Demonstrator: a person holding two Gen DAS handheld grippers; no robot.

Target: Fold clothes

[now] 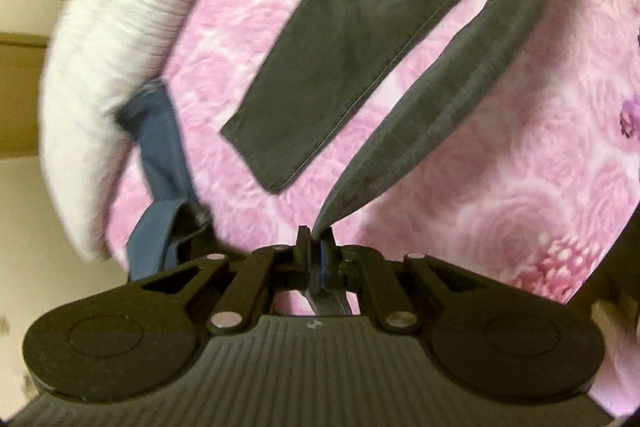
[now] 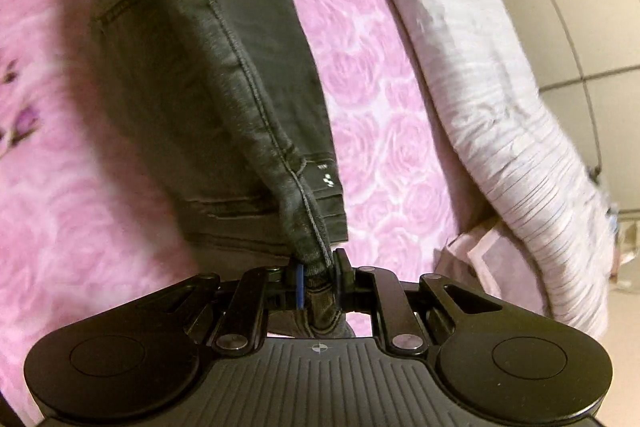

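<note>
Dark grey trousers (image 1: pixel 352 39) lie on a pink rose-patterned bedspread (image 1: pixel 500 155). In the left wrist view one leg lies flat, and the other leg (image 1: pixel 440 99) is lifted, its hem pinched in my left gripper (image 1: pixel 316 235), which is shut on it. In the right wrist view my right gripper (image 2: pixel 318 263) is shut on the trousers' waistband edge (image 2: pixel 308 227), lifting a fold of the dark fabric (image 2: pixel 208 67) off the bed.
A blue garment (image 1: pixel 160 139) lies at the bed's left edge beside a white-grey striped quilt (image 1: pixel 104 39). The same quilt (image 2: pixel 500 99) runs along the right in the right wrist view, with a tiled floor (image 2: pixel 580 27) beyond.
</note>
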